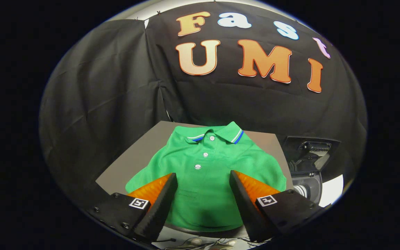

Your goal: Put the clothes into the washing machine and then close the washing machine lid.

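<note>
Black-cloth-walled [109, 104] recording booth

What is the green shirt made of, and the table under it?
The shirt looks like soft knitted cloth, likely cotton piqué: matte, finely textured, with a striped collar and pale buttons. The table seems a smooth, matte grey board; which material is unclear. The open tool hovers above the shirt.

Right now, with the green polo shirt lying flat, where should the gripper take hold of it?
Probably at the placket, near the lower button. The green polo shirt lies spread face up on the grey table, so come down from above and pinch up a fold. The gripper is open, its fingers straddling the shirt's middle. The washing machine stands to the right.
</note>
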The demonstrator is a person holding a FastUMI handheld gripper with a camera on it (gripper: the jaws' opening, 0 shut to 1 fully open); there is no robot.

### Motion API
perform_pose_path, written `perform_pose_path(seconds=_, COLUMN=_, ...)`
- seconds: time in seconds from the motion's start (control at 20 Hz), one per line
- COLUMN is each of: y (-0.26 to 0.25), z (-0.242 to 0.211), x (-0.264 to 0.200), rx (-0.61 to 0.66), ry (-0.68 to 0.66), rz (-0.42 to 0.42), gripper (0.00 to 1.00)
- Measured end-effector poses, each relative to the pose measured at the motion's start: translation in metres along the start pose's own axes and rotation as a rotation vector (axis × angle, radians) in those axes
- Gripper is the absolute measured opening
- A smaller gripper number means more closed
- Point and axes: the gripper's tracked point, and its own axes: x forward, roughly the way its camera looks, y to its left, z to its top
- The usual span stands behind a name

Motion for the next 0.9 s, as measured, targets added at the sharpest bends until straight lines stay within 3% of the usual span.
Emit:
perform_pose_path(seconds=0.3, y=-0.003, z=-0.010, x=0.010, rx=-0.037, ry=0.032, rz=-0.042, gripper=0.97)
perform_pose_path(seconds=0.55, y=-0.002, z=-0.015, x=0.012, rx=-0.112, ry=0.022, rz=-0.054, gripper=0.83)
perform_pose_path(seconds=0.9, y=-0.012, z=-0.016, x=0.012, rx=-0.038, ry=0.029, rz=-0.028, gripper=0.63)
